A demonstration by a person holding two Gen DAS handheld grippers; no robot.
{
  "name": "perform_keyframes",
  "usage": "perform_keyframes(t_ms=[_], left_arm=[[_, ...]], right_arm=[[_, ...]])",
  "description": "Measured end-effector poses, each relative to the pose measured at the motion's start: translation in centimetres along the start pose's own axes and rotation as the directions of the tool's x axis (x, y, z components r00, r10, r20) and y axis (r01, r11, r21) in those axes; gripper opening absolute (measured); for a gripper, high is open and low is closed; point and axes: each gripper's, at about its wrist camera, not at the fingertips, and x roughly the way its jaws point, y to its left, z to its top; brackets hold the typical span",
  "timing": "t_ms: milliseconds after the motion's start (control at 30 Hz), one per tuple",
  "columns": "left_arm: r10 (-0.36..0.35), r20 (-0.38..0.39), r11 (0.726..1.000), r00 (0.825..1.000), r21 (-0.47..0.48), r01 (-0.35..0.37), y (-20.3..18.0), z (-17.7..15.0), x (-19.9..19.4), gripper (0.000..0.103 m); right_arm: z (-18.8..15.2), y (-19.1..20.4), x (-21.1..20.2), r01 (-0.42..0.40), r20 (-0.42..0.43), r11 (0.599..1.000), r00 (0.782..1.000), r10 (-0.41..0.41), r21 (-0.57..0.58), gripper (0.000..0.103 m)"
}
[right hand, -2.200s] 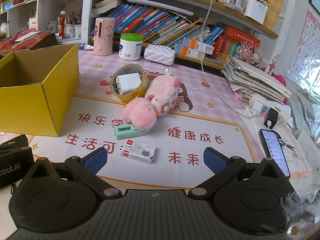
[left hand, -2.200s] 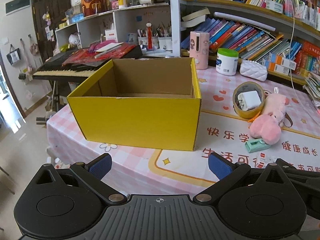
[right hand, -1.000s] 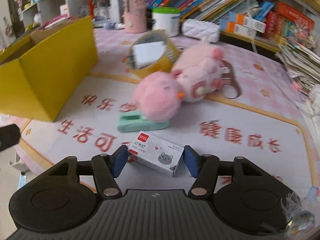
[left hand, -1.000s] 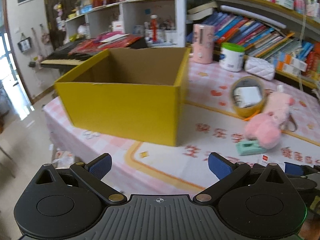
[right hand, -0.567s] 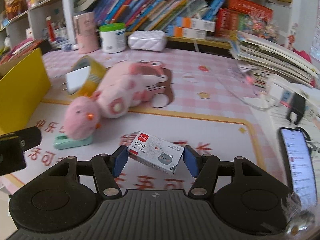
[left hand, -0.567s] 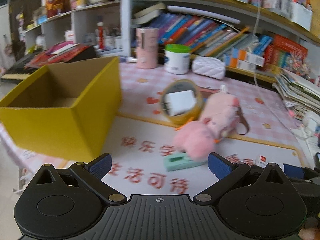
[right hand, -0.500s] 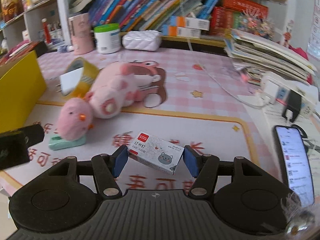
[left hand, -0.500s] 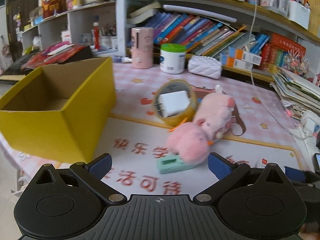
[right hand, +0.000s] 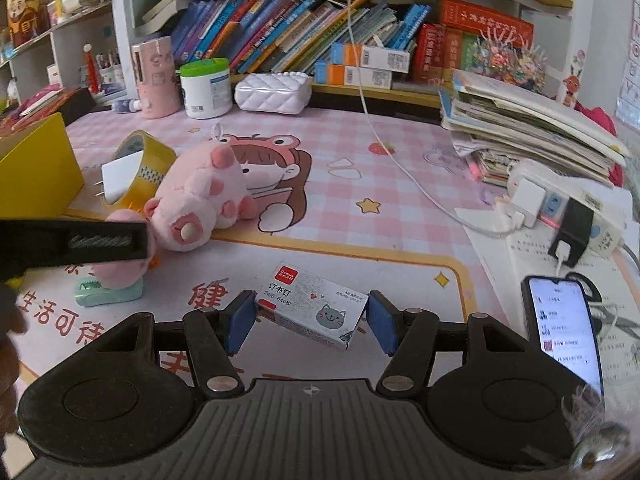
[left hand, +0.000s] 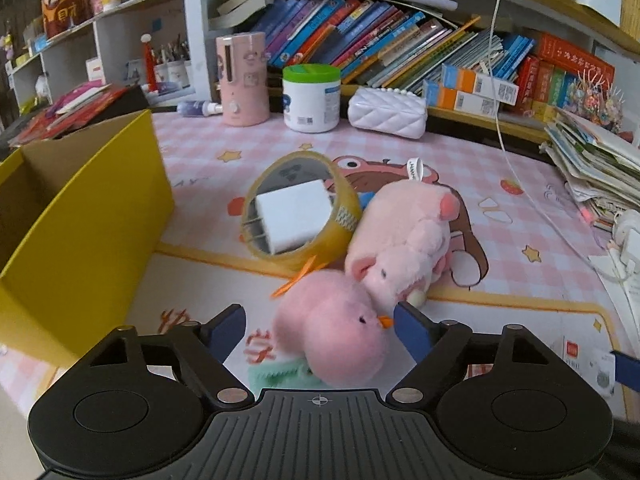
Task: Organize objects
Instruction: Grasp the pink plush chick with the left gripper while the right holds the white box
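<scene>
A round pink chick plush [left hand: 336, 340] lies on a mint stapler [left hand: 276, 374] on the printed mat. My left gripper [left hand: 318, 326] straddles the chick and its jaws are closing; the left pad still stands clear of the plush. In the right wrist view one black finger of that gripper [right hand: 72, 242] crosses over the chick [right hand: 120, 272]. My right gripper [right hand: 311, 324] is shut on a white staple box [right hand: 312, 306] with a cat print, held above the mat. The open yellow cardboard box [left hand: 80, 216] stands at the left.
A tape roll [left hand: 296, 212] with a white charger inside leans on a pink pig plush [left hand: 404, 240]. A phone [right hand: 560, 332], a power strip [right hand: 560, 204] and stacked papers [right hand: 528, 120] fill the right side. A white jar [left hand: 312, 98], a pink cup [left hand: 242, 78] and a white purse [left hand: 386, 112] line the bookshelf.
My left gripper has swung right from the yellow box to the pink chick and its jaws have narrowed around it. My right gripper has carried the staple box up and rightward.
</scene>
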Motion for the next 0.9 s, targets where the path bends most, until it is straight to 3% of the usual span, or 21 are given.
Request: perform_keyframes(t_ms=[133, 233, 500, 767, 900], left_arm=[[-0.017, -0.012, 1.000, 1.000, 0.017, 0.018, -0.7, 0.3, 1.1, 0.082], [-0.004, -0.053, 1.000, 0.999, 0.020, 0.005, -1.3, 0.1, 2.1, 0.074], [-0.001, -0.050, 1.000, 0.999, 0.007, 0.002, -0.6, 0.1, 2.1, 0.069], [-0.014, 0.105, 1.000, 0.994, 0.008, 0.013, 0.9, 0.3, -3.8, 0.069], [0.007, 0.117, 1.000, 0.993, -0.017, -0.005, 2.8, -0.9, -5.9, 0.069]], right_arm=[[0.0, 0.3, 0.1, -0.019, -0.004, 0.999, 1.000, 0.018, -0.026, 0.058], [0.0, 0.2, 0.0, -0.019, 0.000, 0.999, 1.000, 0.019, -0.034, 0.058], [0.1, -0.3, 0.2, -0.003, -0.007, 1.000, 1.000, 0.003, -0.011, 0.058], [0.4, 2.5, 0.4, -0.021, -0.012, 0.999, 1.000, 0.020, -0.041, 0.058], [0.5, 4.5, 0.2, -0.010, -0.025, 0.999, 1.000, 0.008, -0.052, 0.058]])
